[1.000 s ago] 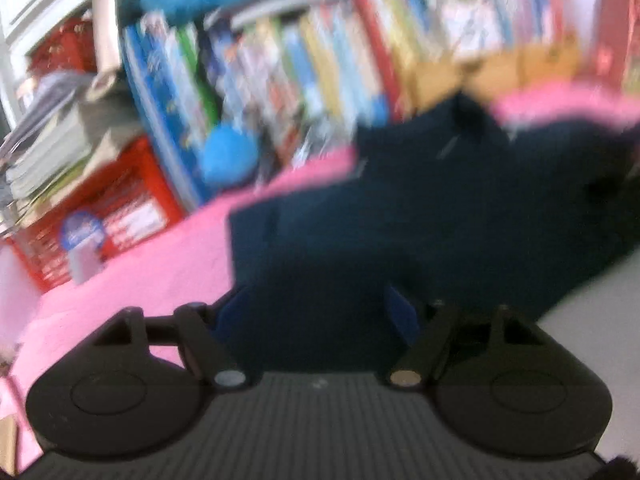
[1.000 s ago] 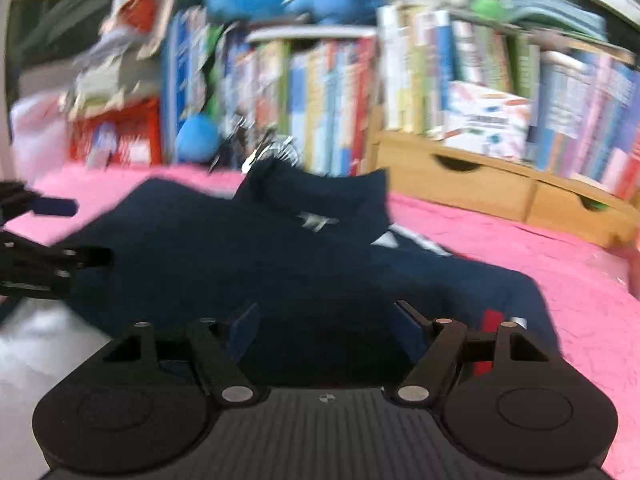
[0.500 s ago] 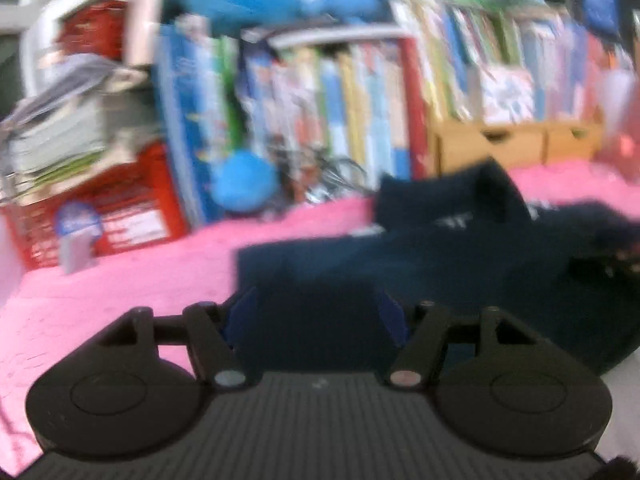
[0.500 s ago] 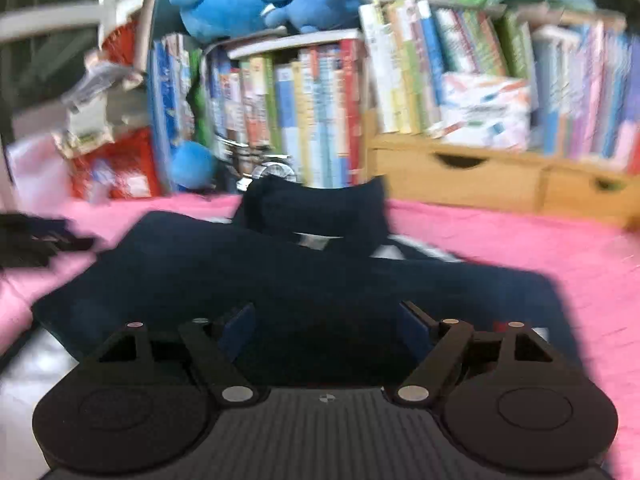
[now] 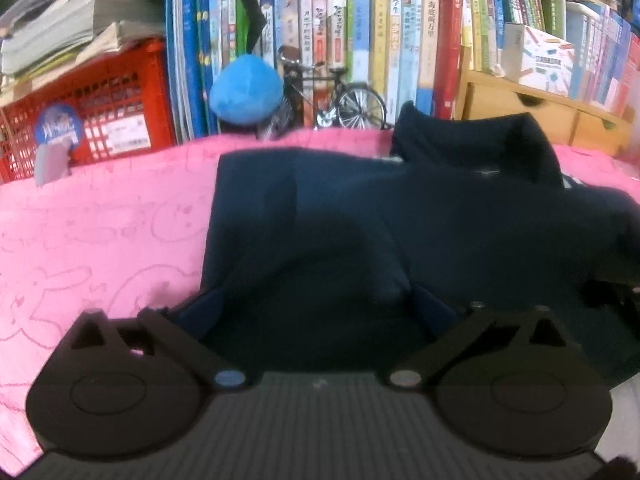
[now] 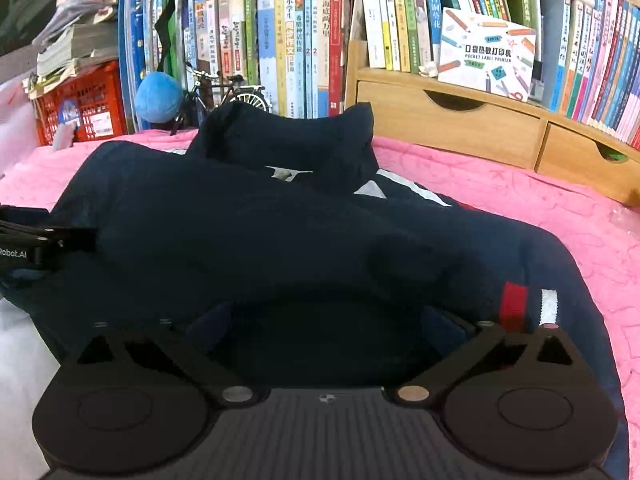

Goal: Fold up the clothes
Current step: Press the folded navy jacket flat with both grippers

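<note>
Left wrist view. Your left gripper (image 5: 316, 312) sits low over the near edge of the navy garment (image 5: 360, 220), which lies on the pink bedspread (image 5: 100, 220). The jaws have just been opening and now stand wide; dark cloth fills the gap between the blue pads (image 5: 202, 314), but neither pad visibly presses on it. The garment's left edge runs straight and looks already turned in, and its collar (image 5: 472, 144) stands up at the far end, near the model bicycle (image 5: 332, 96), the blue plush ball (image 5: 246, 90) and the red crate (image 5: 92, 108) that stand before the books (image 5: 360, 40).

Right wrist view. Your right gripper (image 6: 326, 320) mirrors the left: jaws just opened, now spread wide, with cloth lying between the fingers and no pinch to be seen. The garment spreads across the bedspread in front of the wooden drawer unit (image 6: 480, 128). A sleeve appears laid across the body, and a red and white stripe (image 6: 528, 304) marks the cuff or hem at the right, just beside your right-hand pad. The left gripper enters at the frame's left edge, over the garment's left border.

Reading. You appear to be at a release, with one fold laid down and both tools letting go. The next move probably calls for drawing both grippers clear without dragging the cloth, then taking the near hem at two matched points to carry it toward the collar.
</note>
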Action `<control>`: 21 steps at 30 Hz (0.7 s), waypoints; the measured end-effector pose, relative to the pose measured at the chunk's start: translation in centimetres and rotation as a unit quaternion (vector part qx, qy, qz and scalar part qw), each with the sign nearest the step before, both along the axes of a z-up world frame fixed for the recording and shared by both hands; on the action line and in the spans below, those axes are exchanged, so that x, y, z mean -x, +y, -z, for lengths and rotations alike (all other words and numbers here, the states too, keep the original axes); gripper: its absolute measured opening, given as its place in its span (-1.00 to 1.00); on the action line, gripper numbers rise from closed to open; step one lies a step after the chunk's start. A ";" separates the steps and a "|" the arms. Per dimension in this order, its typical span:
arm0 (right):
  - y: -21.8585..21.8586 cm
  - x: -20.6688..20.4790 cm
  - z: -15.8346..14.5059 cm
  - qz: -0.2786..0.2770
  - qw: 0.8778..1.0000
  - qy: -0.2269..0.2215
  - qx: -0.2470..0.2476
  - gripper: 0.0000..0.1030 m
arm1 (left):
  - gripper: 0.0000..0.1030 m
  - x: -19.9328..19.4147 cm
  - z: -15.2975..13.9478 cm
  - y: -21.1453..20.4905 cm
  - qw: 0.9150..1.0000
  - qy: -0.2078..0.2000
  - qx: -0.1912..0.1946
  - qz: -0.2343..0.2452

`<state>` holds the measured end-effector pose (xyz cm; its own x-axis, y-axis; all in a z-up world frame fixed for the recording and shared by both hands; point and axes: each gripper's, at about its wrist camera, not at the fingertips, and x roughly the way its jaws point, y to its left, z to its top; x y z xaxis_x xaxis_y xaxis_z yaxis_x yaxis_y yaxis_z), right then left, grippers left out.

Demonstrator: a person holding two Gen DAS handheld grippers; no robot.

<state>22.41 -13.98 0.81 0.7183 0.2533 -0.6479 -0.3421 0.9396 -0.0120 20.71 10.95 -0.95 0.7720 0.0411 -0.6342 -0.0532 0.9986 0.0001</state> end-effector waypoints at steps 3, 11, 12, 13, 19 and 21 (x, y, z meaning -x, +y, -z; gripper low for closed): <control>-0.5 0.9 -0.6 0.006 0.999 -0.029 0.041 0.99 | 1.00 -0.3 -0.1 0.0 1.000 0.002 0.001 0.001; -2.0 3.3 -2.3 0.159 0.962 -0.114 0.191 0.99 | 1.00 -0.3 -0.1 0.1 1.000 0.004 0.005 0.002; -1.5 3.6 -2.7 0.152 0.966 -0.115 0.173 0.99 | 1.00 -0.3 -0.1 0.1 1.000 0.004 0.005 0.002; -1.0 4.0 -3.2 0.144 0.971 -0.114 0.153 0.99 | 1.00 -0.4 -0.1 0.1 1.000 0.004 0.005 0.002; 4.8 4.8 -3.6 -0.005 0.999 -0.019 -0.037 0.99 | 1.00 -0.4 -0.1 0.1 1.000 0.004 0.006 0.002; 7.0 4.8 -2.8 -0.040 0.997 0.007 -0.068 0.99 | 1.00 -0.4 -0.2 0.2 1.000 0.004 0.007 0.002</control>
<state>17.62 -6.96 3.63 0.6834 0.3960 -0.6132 -0.4158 0.9016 0.1189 21.13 11.10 -0.80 0.7670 0.0303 -0.6409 -0.0501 0.9987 -0.0127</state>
